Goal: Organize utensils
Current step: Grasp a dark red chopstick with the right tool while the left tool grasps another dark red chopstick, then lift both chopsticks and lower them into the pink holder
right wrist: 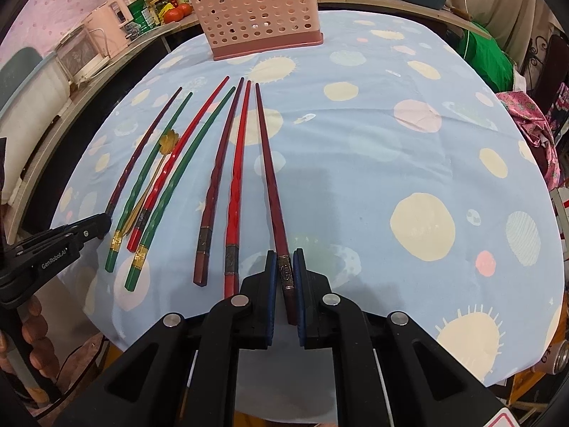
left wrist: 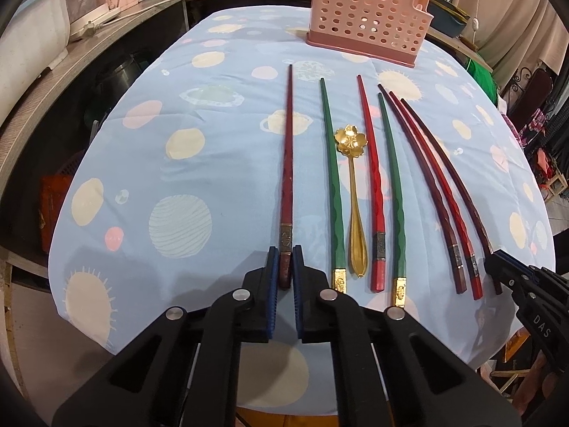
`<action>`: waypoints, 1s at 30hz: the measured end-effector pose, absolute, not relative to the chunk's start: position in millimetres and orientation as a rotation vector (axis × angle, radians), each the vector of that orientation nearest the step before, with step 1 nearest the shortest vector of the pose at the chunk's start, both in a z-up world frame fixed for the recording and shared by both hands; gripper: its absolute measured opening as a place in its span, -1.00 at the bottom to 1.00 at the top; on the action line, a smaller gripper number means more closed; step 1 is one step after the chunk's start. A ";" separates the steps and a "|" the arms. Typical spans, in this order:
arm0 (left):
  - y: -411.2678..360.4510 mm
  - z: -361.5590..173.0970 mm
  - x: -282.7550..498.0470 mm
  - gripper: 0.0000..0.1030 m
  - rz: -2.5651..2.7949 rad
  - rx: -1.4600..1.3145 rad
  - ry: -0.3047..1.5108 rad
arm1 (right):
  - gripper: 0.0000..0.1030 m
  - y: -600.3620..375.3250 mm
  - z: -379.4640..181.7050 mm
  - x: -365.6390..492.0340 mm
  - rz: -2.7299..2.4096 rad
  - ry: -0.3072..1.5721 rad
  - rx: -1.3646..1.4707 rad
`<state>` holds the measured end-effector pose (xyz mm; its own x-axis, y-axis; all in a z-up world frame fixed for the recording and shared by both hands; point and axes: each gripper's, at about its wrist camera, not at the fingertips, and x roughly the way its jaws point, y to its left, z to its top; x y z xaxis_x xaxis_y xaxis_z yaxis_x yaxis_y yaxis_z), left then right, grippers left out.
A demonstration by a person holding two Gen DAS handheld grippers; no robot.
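Observation:
Several chopsticks and a gold flower spoon point(left wrist: 351, 192) lie in a row on the blue tablecloth point(left wrist: 177, 142). My left gripper point(left wrist: 285, 254) straddles the handle end of the leftmost dark red chopstick point(left wrist: 287, 163), its blue pads close on either side with small gaps. My right gripper point(right wrist: 284, 259) likewise straddles the handle of the rightmost dark red chopstick point(right wrist: 268, 170), which still lies on the cloth. Green point(left wrist: 330, 178), red point(left wrist: 371, 174) and dark point(left wrist: 419, 178) chopsticks lie between. The right gripper shows in the left wrist view point(left wrist: 498, 263).
A pink perforated utensil holder point(left wrist: 366, 14) stands at the far end of the table, also in the right wrist view point(right wrist: 256, 10). Shelves with appliances and jars point(left wrist: 89, 3) line the left side. The left gripper's body point(right wrist: 64, 238) shows at the left edge.

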<state>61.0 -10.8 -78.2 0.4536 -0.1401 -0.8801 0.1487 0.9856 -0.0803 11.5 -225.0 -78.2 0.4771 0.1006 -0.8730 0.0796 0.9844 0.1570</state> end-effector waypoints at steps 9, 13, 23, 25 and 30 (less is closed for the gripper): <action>-6.6 -52.9 55.8 -0.86 -0.184 -0.008 1.039 | -0.85 -232.4 -55.9 7.5 0.019 1.026 0.205; -3.2 -35.3 56.3 -0.86 -0.189 -0.028 1.006 | -0.86 -237.0 -34.9 8.4 0.022 0.975 0.212; 4.9 21.7 65.0 -0.86 -0.193 -0.069 0.888 | -0.86 -259.1 27.6 18.1 0.018 0.823 0.245; 5.7 33.4 69.2 -0.86 -0.190 -0.072 0.862 | -0.86 -263.2 39.0 21.9 0.019 0.795 0.251; 8.9 59.2 81.1 -0.86 -0.182 -0.081 0.806 | -0.87 -271.5 60.5 34.3 0.022 0.736 0.263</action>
